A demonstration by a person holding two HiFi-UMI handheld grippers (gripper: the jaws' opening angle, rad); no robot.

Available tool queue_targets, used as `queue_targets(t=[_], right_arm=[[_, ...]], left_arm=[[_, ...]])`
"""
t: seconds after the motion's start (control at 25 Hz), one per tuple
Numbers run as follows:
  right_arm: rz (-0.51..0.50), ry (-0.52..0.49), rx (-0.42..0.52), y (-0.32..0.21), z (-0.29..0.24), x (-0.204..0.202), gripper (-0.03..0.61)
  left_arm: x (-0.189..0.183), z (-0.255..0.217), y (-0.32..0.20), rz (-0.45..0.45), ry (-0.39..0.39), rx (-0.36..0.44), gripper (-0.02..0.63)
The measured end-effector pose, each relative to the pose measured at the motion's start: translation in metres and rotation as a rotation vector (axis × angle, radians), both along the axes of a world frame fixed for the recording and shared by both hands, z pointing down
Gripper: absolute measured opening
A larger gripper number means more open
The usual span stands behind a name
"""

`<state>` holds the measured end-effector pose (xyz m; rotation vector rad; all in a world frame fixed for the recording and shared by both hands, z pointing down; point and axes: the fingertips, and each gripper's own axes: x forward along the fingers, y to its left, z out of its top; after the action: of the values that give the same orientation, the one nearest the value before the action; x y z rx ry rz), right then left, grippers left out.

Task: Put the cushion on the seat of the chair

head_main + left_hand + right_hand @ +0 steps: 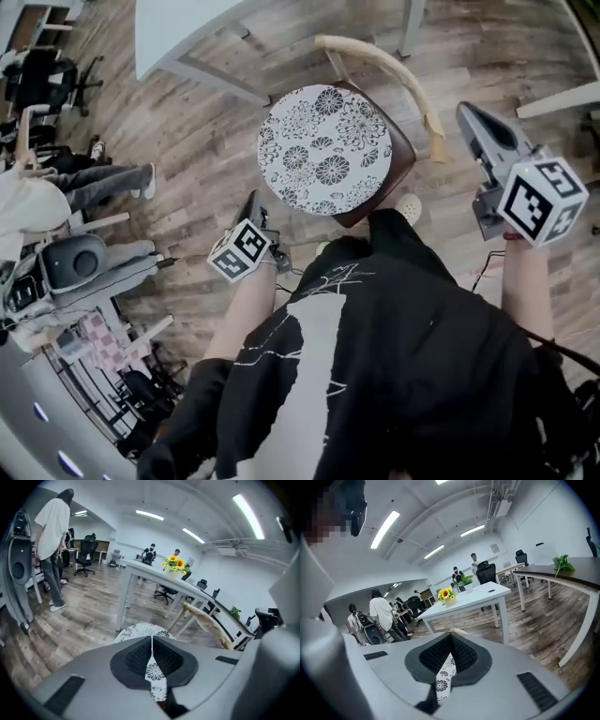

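Note:
A round white cushion (323,148) with a black flower print lies flat on the brown seat (400,155) of a chair, in front of its curved pale wooden backrest (375,58). My left gripper (253,204) hangs just off the cushion's near-left edge, shut and holding nothing. My right gripper (469,114) is raised to the right of the backrest, also shut and empty. In the left gripper view the closed jaws (151,641) point at the cushion (136,631) below. The right gripper view shows closed jaws (451,639), with a strip of the cushion (443,679) behind them.
A white table (178,33) stands beyond the chair, with sunflowers (176,563) on it. Another table edge (562,98) is at the right. People (56,187) and grey equipment (75,262) stand at the left. The floor is wooden planks (206,141).

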<state>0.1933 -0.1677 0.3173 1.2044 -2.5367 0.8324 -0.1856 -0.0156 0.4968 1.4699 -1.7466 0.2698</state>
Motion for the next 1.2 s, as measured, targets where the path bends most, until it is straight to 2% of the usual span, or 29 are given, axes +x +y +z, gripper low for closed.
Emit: queue_targets(t=[0.12,0.24,0.36,0.52,0.6,0.76,0.92,1.2], right_arm=[[0.006,-0.019,0.047,0.024,-0.019,-0.007,0.015],[-0.025,-0.002,0.055,0.054,-0.03,-0.023,0.015],[-0.04,0.012,0.082,0.068,-0.047,-0.044,0.015],[-0.066,0.005,0.133,0.09,-0.076,-0.084,0.015],[-0.079,-0.002,0.161,0.1,-0.091,-0.104,0.015],[-0.09,-0.031,0.189,0.11,-0.107,-0.14,0.015],[-0.11,-0.029,0.174,0.12,-0.097,-0.167,0.015],[-0.123,0.009,0.136,0.133,-0.079,-0.189,0.015]], left_arm=[[0.023,-0.039,-0.042,0.075,0.04,0.141,0.015],[0.047,-0.089,-0.06,0.138,0.113,0.274,0.015],[0.063,-0.143,-0.062,0.229,0.152,0.402,0.015],[0.06,-0.214,-0.032,0.366,0.154,0.537,0.015],[0.052,-0.237,-0.014,0.413,0.159,0.571,0.015],[0.03,-0.257,0.013,0.441,0.129,0.623,0.015],[0.016,-0.257,0.029,0.456,0.122,0.656,0.015],[0.001,-0.254,0.044,0.466,0.126,0.673,0.015]])
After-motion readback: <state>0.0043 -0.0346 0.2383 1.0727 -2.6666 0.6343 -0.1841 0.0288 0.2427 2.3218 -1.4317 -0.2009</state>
